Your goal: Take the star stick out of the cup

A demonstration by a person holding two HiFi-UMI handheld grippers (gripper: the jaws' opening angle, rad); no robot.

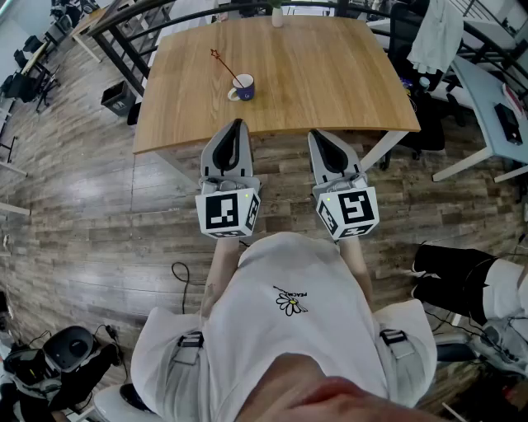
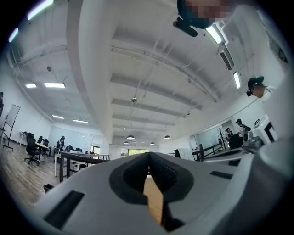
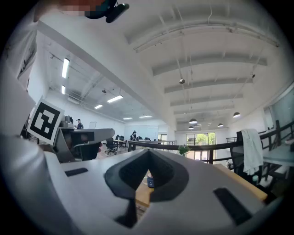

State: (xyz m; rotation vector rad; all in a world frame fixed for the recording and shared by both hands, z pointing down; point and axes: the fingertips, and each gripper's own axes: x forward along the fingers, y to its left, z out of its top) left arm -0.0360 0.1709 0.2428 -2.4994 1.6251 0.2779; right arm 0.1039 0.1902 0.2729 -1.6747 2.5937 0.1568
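A brown wooden desk [image 1: 330, 74] stands in front of the person. A small blue cup [image 1: 245, 87] sits on the desk, a bit to the left of the middle. The star stick [image 1: 225, 67] is in the cup. It leans up and to the far left, and its little red star is at the top end.

The left gripper [image 1: 238, 125] is held at the near edge of the desk, and it points toward the cup. Its jaws are pressed together with nothing between them. The cup is a little way past its tip, not touching it.

The right gripper [image 1: 318, 136] is held beside it, also at the near edge. Its jaws are together too and hold nothing. In the right gripper view the blue cup shows far off, through the gap under the tips.

A small plant pot [image 1: 277, 15] stands at the far edge of the desk. A white cloth [image 1: 437, 37] hangs over a chair to the far right. The floor [image 1: 82, 206] is wood.
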